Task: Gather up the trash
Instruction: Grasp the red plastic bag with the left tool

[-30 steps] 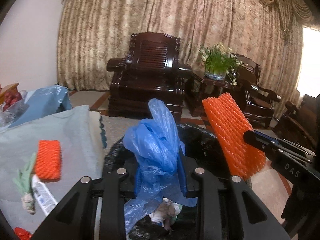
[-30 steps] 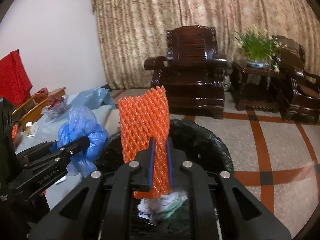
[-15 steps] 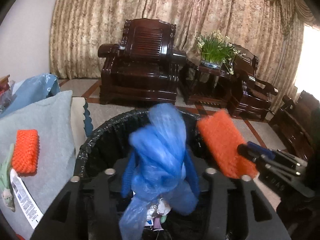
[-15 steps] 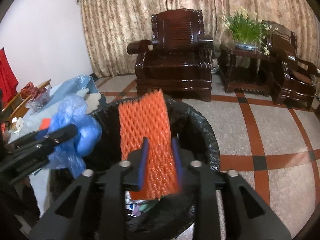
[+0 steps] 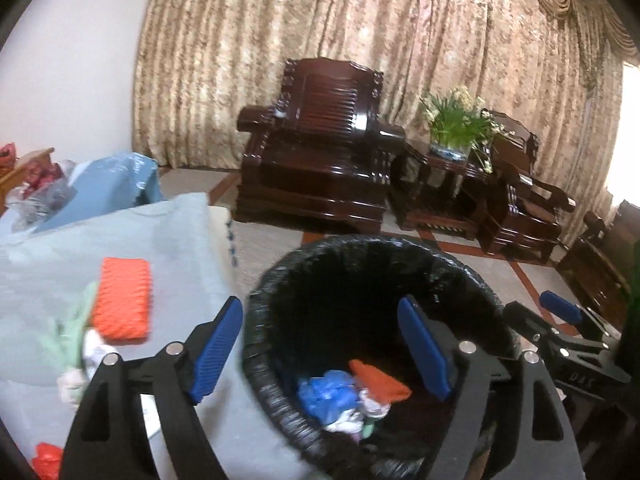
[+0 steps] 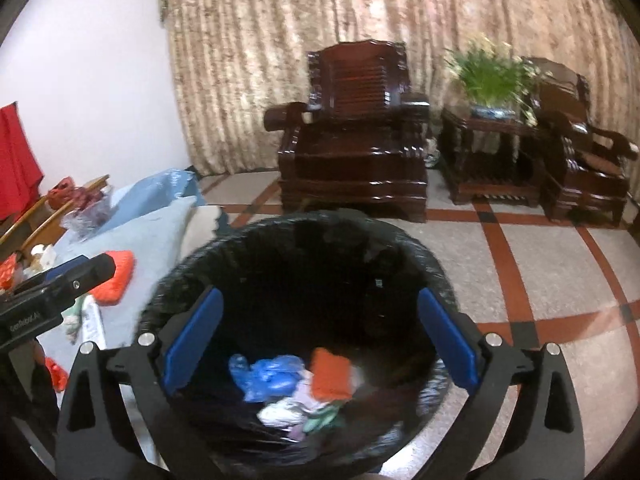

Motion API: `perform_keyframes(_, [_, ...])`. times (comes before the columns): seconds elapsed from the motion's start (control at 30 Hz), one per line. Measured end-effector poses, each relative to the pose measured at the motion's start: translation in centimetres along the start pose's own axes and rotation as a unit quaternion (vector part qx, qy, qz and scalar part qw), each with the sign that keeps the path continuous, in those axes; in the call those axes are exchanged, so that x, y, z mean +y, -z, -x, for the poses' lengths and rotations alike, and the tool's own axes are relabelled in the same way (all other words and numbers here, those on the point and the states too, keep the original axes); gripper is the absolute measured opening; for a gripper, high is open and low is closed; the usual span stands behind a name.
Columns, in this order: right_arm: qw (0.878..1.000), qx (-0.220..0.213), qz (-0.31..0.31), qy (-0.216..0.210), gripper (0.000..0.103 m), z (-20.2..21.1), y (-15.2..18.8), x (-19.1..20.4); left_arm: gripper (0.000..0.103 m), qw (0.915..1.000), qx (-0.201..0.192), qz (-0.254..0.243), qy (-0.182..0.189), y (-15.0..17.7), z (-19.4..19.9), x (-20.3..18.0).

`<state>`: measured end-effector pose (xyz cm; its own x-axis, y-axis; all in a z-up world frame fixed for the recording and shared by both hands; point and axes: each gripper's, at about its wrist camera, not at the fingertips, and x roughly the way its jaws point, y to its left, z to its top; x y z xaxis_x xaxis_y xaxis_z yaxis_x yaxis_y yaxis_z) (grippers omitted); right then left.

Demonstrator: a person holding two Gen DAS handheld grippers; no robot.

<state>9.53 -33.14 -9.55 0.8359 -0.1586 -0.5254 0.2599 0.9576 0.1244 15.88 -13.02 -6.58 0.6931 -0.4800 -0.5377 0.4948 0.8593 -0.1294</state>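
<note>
A bin lined with a black bag [image 5: 472,268] [image 6: 436,272] stands below both grippers. Inside lie a crumpled blue plastic bag [image 5: 326,394] [image 6: 268,374], an orange foam net [image 5: 380,376] [image 6: 332,374] and other scraps. My left gripper [image 5: 320,348] is open and empty over the bin's left rim. My right gripper [image 6: 320,344] is open and empty above the bin's mouth. A second orange foam net [image 5: 122,298] [image 6: 116,276] lies on the light blue cloth of the table [image 5: 168,240], beside a green-and-white scrap [image 5: 74,344].
A red scrap [image 5: 46,456] lies at the table's near edge. A blue bag [image 5: 112,184] and wrapped items sit at the table's far end. Dark wooden armchairs [image 6: 352,140] and a side table with a plant [image 6: 492,76] stand on the tiled floor beyond.
Both grippers opened. The blue bag dropped from the left gripper and the orange net from the right one into the bin.
</note>
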Motion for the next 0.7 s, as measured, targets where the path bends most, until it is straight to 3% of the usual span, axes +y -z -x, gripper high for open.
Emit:
perform_keyframes(0.27, [0.998, -0.003, 0.014, -0.063, 0.097, 1.4, -0.1, 6.1, 0.082, 0.9971, -0.020, 0.028, -0.068, 2.2, 6.3, 5.4])
perform_keyframes(0.5, [0.992, 0.003, 0.047, -0.116, 0.097, 1.9, 0.8, 12.3, 0.083, 0.9869, -0.025, 0.056, -0.149, 5.8, 11.5, 11.0])
perform_keyframes(0.7, [0.985, 0.008, 0.080, -0.151, 0.097, 2.5, 2.0, 16.5, 0.083, 0.9792, -0.006, 0.085, -0.184, 9.3, 13.4, 14.9])
